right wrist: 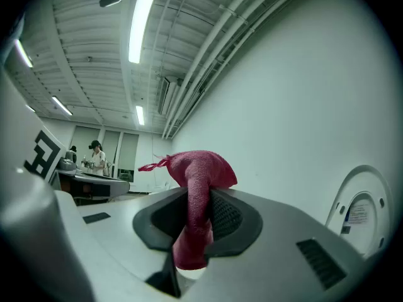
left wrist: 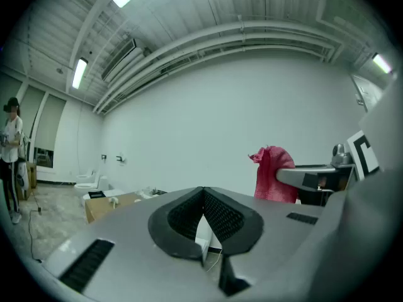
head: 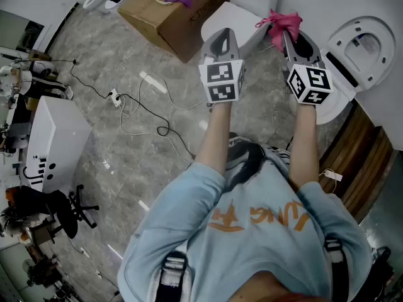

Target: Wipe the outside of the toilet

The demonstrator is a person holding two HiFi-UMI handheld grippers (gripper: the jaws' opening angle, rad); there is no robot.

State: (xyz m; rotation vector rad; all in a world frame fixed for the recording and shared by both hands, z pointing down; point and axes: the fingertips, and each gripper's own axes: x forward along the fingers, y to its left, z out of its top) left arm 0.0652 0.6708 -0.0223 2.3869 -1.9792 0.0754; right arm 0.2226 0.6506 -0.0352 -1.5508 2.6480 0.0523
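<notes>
Light-blue shirt (head: 189, 222) with orange print (head: 258, 218), dark straps (head: 169, 277).

Toilet (head: 242, 19) ahead — cardboard box (head: 169, 12) leftward

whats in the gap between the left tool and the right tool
In the head view, a white toilet with its lid down shows beneath that gap, between the shut left tool and the right tool, which clamps a pink cloth.
</notes>
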